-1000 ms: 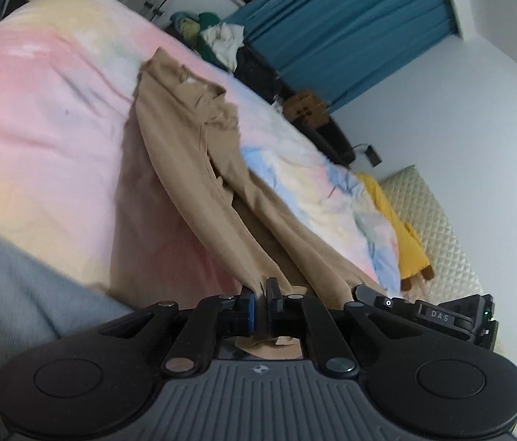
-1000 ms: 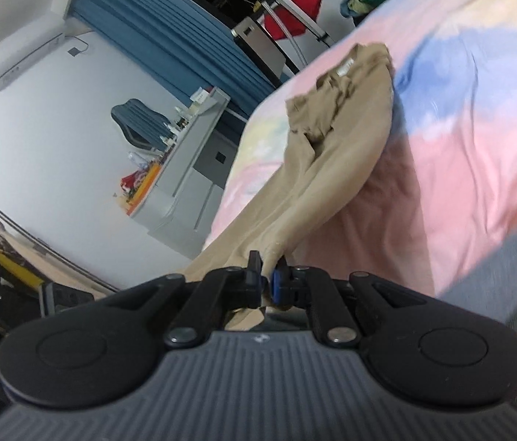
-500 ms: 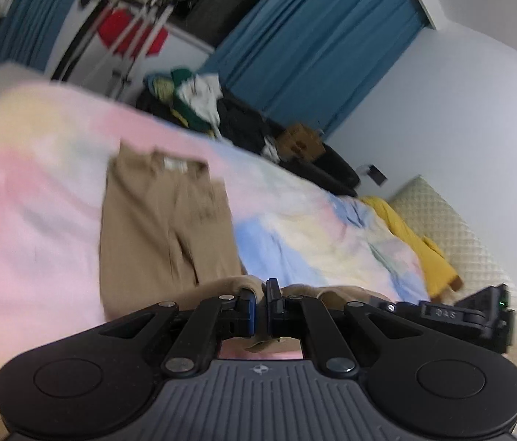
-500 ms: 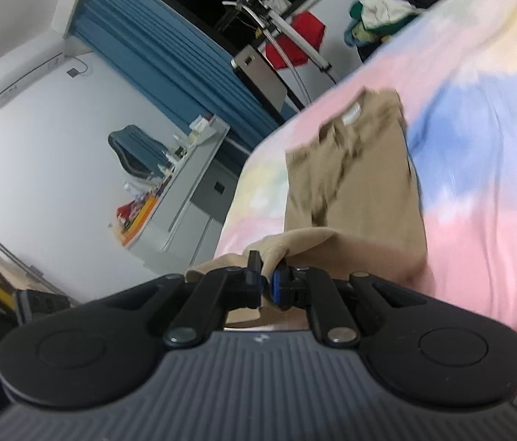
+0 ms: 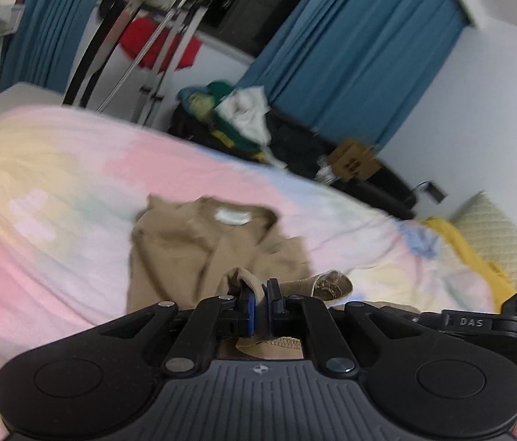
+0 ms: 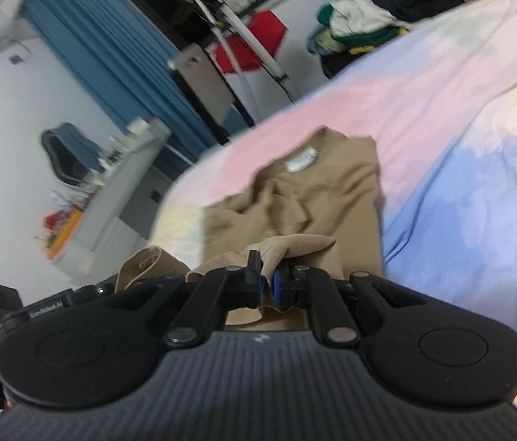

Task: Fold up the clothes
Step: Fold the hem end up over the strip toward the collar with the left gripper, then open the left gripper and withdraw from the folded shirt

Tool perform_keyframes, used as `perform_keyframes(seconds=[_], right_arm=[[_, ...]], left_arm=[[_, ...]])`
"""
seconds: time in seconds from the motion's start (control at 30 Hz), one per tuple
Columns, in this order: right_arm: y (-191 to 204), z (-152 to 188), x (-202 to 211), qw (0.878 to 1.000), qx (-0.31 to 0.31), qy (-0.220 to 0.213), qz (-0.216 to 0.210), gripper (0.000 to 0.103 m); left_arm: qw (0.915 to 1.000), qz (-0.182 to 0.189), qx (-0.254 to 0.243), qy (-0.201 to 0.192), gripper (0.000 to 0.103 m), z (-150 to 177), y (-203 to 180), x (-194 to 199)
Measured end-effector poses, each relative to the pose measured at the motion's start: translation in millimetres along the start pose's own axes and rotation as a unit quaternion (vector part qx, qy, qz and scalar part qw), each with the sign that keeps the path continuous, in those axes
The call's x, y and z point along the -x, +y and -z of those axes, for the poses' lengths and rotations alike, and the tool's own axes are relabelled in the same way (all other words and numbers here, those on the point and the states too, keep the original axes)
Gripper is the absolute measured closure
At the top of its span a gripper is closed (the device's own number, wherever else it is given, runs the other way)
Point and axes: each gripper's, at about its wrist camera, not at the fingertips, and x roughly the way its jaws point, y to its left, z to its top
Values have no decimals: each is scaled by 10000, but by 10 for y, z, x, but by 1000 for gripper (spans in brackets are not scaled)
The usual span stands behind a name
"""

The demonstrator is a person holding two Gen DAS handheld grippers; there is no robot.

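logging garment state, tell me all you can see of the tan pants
The tan pants are soft, matte, wrinkled fabric lying on the pastel bedspread. The waistband with its pale label lies at the far end. The leg ends are lifted, one pinched in the left claw, the other in the right claw, doubling over the seat.
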Motion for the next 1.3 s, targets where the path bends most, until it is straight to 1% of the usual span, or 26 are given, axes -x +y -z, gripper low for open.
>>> perform_keyframes(seconds=[0.07, 0.13, 0.2, 0.27, 0.33, 0.37, 0.4, 0.43, 0.47, 0.5, 0.53, 0.57, 0.6, 0.63, 0.7, 0.87, 0.9, 0.93, 1.0, 1.07, 1.13, 1.17, 1.3], right_arm=[[-121, 27, -241, 9998, 11, 127, 141, 93], [-179, 65, -429, 9990, 161, 239, 331, 93], [-209, 113, -525, 9979, 328, 305, 458, 92], [-193, 143, -535, 9968, 495, 289, 549, 92], [-164, 157, -518, 9959, 616, 268, 602, 91], [-149, 165, -509, 9954, 676, 258, 628, 89], [-121, 176, -476, 9948, 731, 230, 673, 81], [-82, 196, -422, 9942, 798, 154, 711, 75], [-43, 216, -366, 9934, 864, 77, 749, 58], [-4, 236, -311, 9926, 931, 0, 786, 48], [51, 277, -222, 9914, 1042, -106, 789, 45], [106, 318, -133, 9899, 1155, -212, 790, 39], [161, 355, -60, 9883, 1249, -292, 826, 39], [217, 392, 11, 9865, 1342, -371, 864, 39], [329, 466, 151, 9825, 1534, -505, 927, 39], [612, 681, 535, 9744, 1880, -826, 911, 39], [642, 730, 605, 9730, 1918, -897, 919, 38], [672, 778, 674, 9715, 1956, -967, 927, 38], [709, 874, 779, 9694, 1984, -1086, 950, 37], [723, 968, 850, 9685, 1964, -1180, 979, 37], [738, 1061, 920, 9674, 1943, -1274, 1009, 23], [745, 1108, 955, 9668, 1932, -1322, 1024, 20], [778, 1255, 1050, 9638, 1945, -1479, 1063, 20]], left_arm=[[9997, -165, -14, 156, 96, 49, 128, -239], [9993, -261, -120, 220, 96, 123, 209, -398], [9990, -324, -147, 267, 96, 163, 262, -505], [9989, -346, -186, 246, 94, 182, 263, -506], [9988, -381, -265, 183, 86, 197, 231, -461], [9986, -396, -330, 117, 74, 206, 182, -397], [9984, -411, -395, 51, 62, 215, 133, -333], [9980, -425, -459, -16, 56, 227, 82, -264], [9976, -436, -523, -83, 49, 247, 24, -183], [9971, -453, -591, -151, 45, 269, -40, -94], [9964, -477, -664, -221, 43, 300, -115, 9], [9959, -481, -709, -294, 39, 332, -180, 101], [9952, -489, -759, -382, 35, 372, -249, 201], [9940, -511, -824, -505, 33, 430, -325, 314], [9914, -531, -999, -663, 25, 548, -471, 499], [9846, -642, -1363, -889, 19, 833, -817, 860], [9832, -661, -1414, -941, 15, 886, -870, 926], [9822, -692, -1437, -993, 13, 937, -921, 989], [9797, -734, -1513, -1093, 3, 1034, -994, 1094], [9763, -822, -1602, -1203, 0, 1130, -1051, 1193], [9749, -954, -1594, -1230, 0, 1228, -1071, 1255], [9751, -979, -1585, -1206, 0, 1258, -1056, 1258], [9758, -1076, -1549, -1107, 0, 1379, -995, 1267]])
